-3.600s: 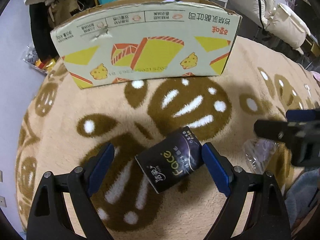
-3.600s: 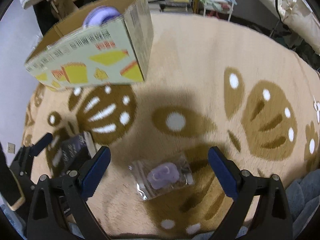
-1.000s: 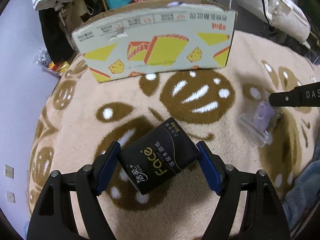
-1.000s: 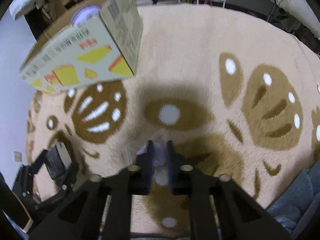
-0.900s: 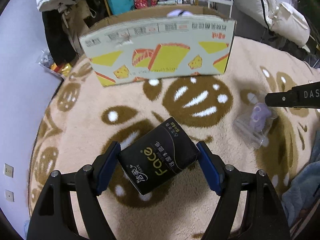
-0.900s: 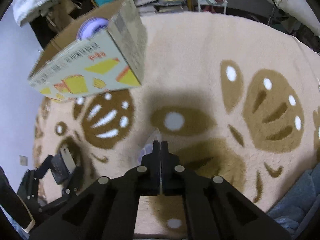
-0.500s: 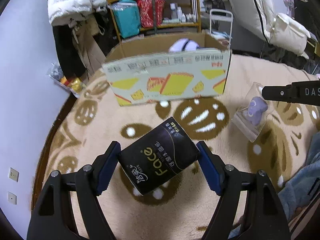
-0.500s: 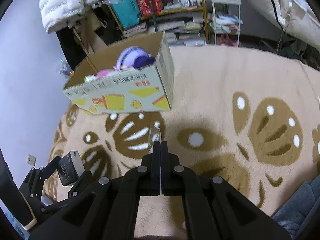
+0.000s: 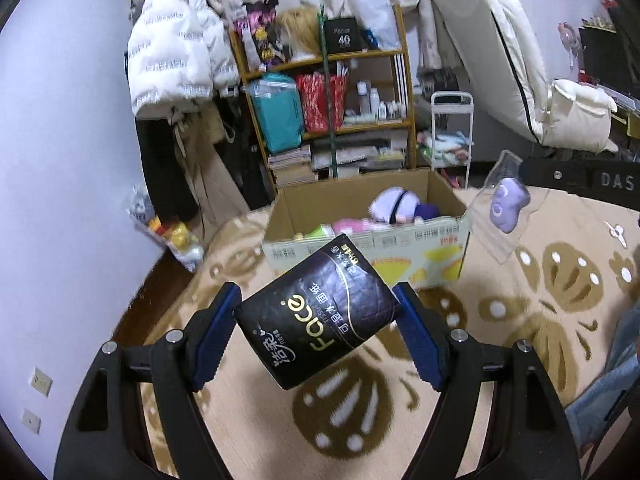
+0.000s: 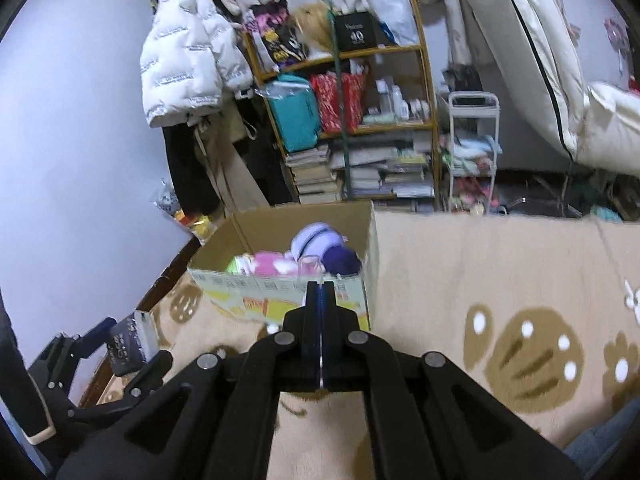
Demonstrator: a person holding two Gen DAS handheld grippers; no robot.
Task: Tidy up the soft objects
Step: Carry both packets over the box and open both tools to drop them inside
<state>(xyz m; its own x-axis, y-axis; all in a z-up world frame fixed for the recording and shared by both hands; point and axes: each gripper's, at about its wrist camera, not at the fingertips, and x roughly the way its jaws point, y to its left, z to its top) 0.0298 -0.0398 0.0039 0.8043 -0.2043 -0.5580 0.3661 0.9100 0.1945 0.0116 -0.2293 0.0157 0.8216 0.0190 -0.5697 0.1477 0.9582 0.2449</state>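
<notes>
My left gripper (image 9: 316,300) is shut on a black tissue pack (image 9: 320,320) with gold lettering, held tilted above the rug. My right gripper (image 10: 320,286) is shut on the edge of a clear plastic bag (image 9: 496,216) with a purple soft toy (image 9: 509,204) inside; the bag hangs at the right of the left wrist view. Ahead stands an open cardboard box (image 9: 404,242) with purple, white and pink plush toys (image 9: 394,206) inside. In the right wrist view the box (image 10: 280,220) lies straight ahead, and the tissue pack (image 10: 130,340) shows at lower left.
A beige rug (image 9: 520,320) with brown paw prints covers the floor. Behind the box stand a cluttered wooden shelf (image 9: 332,92), a white puffer jacket (image 9: 172,52) and a small white cart (image 9: 452,128). Wooden floor (image 9: 160,280) lies left of the rug. Blue fabric (image 9: 600,392) is at the lower right.
Both grippers have risen off the rug with their loads and tilted upward. The inside of the box and the shelf behind it have come into view.
</notes>
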